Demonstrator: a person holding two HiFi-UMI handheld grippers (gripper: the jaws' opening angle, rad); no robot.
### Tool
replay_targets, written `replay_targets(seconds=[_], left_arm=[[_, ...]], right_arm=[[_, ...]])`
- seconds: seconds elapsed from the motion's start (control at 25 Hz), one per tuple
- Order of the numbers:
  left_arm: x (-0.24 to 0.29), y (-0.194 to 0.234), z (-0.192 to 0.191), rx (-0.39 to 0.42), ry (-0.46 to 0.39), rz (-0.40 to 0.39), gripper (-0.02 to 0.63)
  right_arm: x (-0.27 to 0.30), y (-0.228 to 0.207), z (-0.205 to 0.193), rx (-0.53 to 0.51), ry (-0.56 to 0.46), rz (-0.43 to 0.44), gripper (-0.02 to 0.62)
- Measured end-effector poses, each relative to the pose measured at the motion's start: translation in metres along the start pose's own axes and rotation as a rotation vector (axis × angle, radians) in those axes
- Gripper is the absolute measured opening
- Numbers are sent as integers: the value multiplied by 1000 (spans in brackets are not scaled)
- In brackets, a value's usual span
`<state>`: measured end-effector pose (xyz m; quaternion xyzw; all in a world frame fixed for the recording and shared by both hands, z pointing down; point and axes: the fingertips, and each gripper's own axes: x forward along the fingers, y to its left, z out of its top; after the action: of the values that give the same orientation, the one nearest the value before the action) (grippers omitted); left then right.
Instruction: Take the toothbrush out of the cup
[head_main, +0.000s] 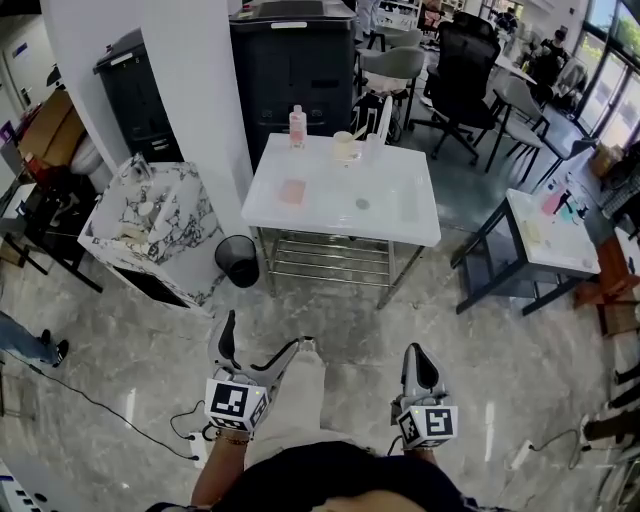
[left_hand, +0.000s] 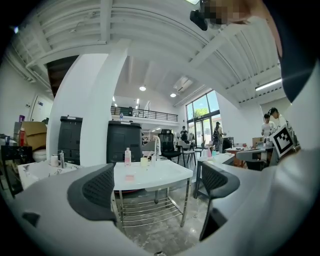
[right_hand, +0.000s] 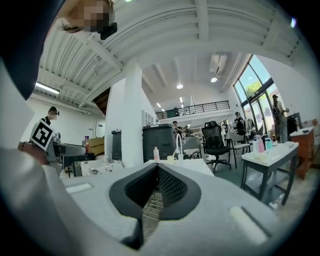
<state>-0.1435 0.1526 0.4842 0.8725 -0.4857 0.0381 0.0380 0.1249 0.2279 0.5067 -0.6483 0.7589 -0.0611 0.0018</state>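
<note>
My left gripper is spread wide and empty, and my right gripper is pinched together on nothing, both well short of the white table. The cup stands at its far edge near a pink bottle; the toothbrush is too small to make out.

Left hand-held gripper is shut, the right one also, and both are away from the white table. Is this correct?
Not quite. The left hand-held gripper is open: the left gripper view shows its jaws wide apart, nothing between them. The right hand-held gripper is shut, and both are away from the white table.
</note>
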Motion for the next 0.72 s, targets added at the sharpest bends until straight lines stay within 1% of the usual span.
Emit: replay_targets(seconds=[0.2, 0.28, 0.4, 0.52, 0.72], left_arm=[[66, 30, -2, -2, 18, -12, 522], [97, 42, 5, -1, 13, -27, 522], [147, 58, 10, 7, 30, -55, 522], [193, 80, 20, 9, 28, -66, 522], [260, 120, 37, 51, 27, -97, 520]], right_arm=[[66, -21, 4, 4, -6, -21, 3], [99, -29, 11, 8, -19, -25, 2], [151, -41, 26, -2, -29, -25, 3], [202, -51, 38, 0, -32, -37, 2], [277, -56, 55, 7, -39, -45, 2]])
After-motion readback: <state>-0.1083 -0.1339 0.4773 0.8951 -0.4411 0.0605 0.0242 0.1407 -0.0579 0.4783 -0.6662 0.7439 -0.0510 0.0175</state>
